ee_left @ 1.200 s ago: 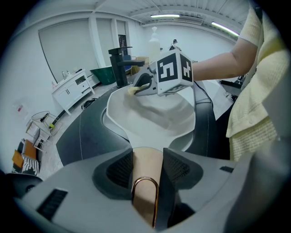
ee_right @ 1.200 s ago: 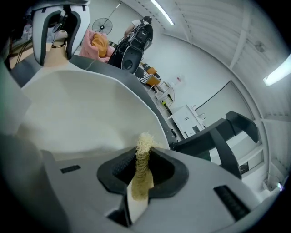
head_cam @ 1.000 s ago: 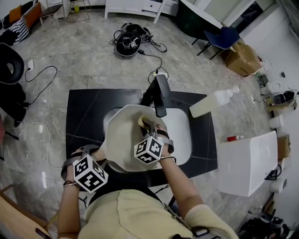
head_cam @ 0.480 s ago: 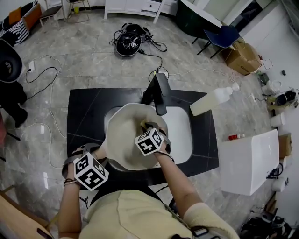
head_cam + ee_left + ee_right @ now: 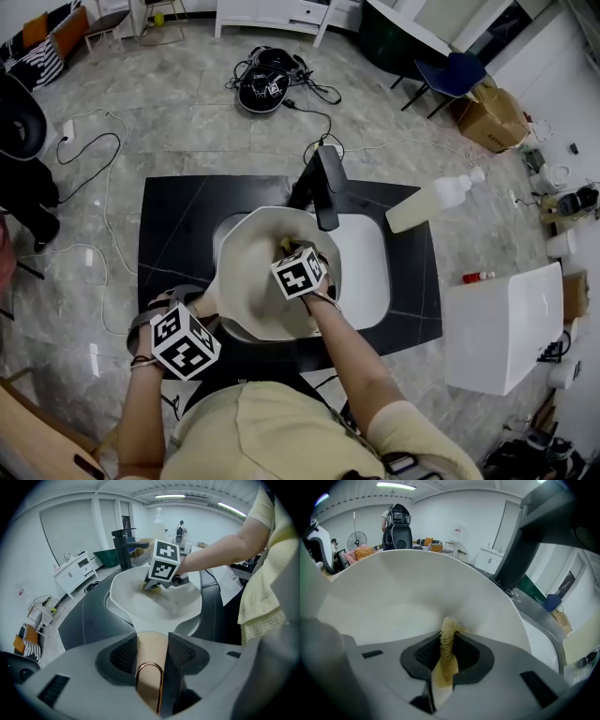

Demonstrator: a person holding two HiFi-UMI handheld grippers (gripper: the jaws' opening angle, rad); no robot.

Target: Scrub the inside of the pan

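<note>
pan (image 5: 248, 281) smooth matt cream, scrubber (image 5: 447, 632) rough yellow mesh, counter (image 5: 178, 234) glossy blk stone.

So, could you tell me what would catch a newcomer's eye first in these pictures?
Probably the big cream pan tilted over the white sink in the black counter. The right gripper holds a yellow mesh scrubber against its inside; the left gripper clamps its handle on the near side.

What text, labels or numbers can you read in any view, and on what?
No readable text in any view.
Left cube, right cube: only black-and-white square markers, no letters.
Bottle: no label visible.
Cardboard box: print, if any, too small to read.
</note>
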